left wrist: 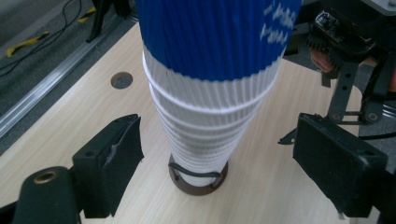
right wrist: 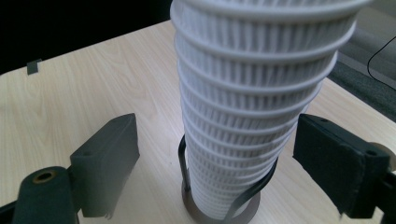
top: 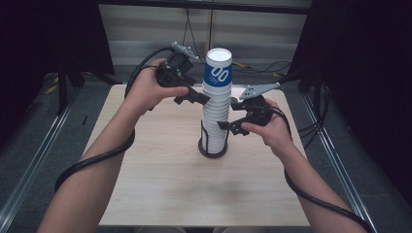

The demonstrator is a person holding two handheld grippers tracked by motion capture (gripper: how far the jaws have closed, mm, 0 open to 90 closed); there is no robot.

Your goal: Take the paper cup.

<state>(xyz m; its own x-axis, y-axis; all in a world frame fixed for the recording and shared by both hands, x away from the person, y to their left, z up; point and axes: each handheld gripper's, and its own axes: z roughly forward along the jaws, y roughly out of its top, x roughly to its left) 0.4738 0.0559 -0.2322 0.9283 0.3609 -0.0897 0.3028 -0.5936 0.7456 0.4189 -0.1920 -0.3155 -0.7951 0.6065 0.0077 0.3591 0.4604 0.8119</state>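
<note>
**Two open grippers flanked a cup stack**

A tall stack of ribbed paper cups (top: 216, 104) stood upright in a dark round holder (top: 213, 150) near the middle of the pale wooden counter (top: 160, 184). The top cup (top: 218, 70) wore a blue band with white marks; those below were white.

The left hand-held gripper (top: 200, 97) came in from the left, high on the stack, just under the blue cup. In the left gripper view its two black jaws stood wide apart, one on either side of the stack, with counter visible between each pad and the cups. Nothing was clamped. Its left pad looked frayed along the inner edge.

The right hand-held gripper (top: 228, 127) came in from the right, lower down the stack. In the right gripper view its jaws also stood apart, with the cups between them; the right pad sat close to the rims, and whether it brushed them could not be told. No grip showed there.

The blue cup's top was cut off in the left gripper view, and the upper stack in the right gripper view. The holder's base was partly hidden behind its wire loops (right wrist: 187, 168). A round hole (left wrist: 121, 80) lay in the counter beyond the stack. The surroundings of the counter were dark and hard to make out.
</note>
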